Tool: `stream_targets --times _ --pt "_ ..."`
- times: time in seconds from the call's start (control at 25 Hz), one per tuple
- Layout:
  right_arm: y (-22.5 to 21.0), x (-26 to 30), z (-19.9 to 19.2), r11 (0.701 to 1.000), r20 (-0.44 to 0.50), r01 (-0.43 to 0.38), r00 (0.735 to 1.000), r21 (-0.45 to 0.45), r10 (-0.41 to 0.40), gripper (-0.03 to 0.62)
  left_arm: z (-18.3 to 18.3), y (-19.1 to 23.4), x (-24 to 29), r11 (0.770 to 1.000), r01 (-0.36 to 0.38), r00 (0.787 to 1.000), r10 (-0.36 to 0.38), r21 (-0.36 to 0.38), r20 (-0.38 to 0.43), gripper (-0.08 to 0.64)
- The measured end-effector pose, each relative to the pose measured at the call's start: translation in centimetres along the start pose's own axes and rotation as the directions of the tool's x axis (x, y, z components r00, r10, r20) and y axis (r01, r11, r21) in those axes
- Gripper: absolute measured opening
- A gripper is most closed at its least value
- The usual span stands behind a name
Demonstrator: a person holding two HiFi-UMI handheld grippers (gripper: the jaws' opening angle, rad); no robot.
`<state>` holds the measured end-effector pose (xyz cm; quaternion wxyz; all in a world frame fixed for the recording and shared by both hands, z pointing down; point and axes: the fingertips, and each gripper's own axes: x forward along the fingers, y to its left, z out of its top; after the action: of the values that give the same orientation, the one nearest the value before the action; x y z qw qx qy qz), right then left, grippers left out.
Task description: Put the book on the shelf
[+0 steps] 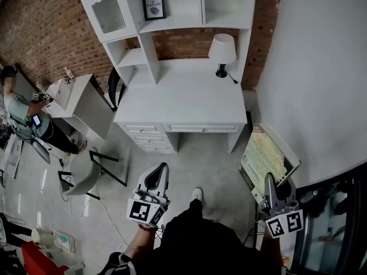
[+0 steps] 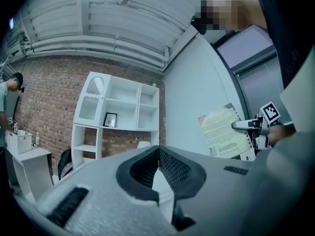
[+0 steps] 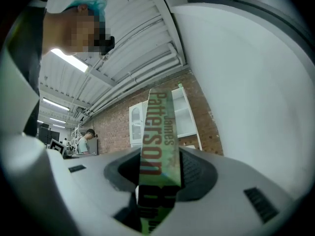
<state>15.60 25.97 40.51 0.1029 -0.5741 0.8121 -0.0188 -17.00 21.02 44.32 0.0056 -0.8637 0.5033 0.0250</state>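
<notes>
Green book [image 3: 158,146], red spine lettering, pale cover

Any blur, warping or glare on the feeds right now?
Head view: sharp, evenly lit, straight lines bowed at the edges. Left gripper view: bluish and dim, shelf in focus. Right gripper view: book spine readable, its near end blurred.

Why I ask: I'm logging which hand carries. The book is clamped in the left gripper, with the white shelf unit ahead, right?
Wrong gripper: the book is clamped in the right gripper, as the right gripper view shows; the left gripper is shut on nothing. The white shelf unit is indeed ahead.
</notes>
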Motion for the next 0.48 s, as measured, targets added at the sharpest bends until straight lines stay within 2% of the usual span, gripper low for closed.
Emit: stream_targets --times 0.48 --pt "0.5 12.1 -0.8 0.999 -0.003 -0.036 0.999 0.013 0.036 0.164 0.6 7.5 8.3 1.0 0.016 1.0 -0.016 0.007 0.012 0.02"
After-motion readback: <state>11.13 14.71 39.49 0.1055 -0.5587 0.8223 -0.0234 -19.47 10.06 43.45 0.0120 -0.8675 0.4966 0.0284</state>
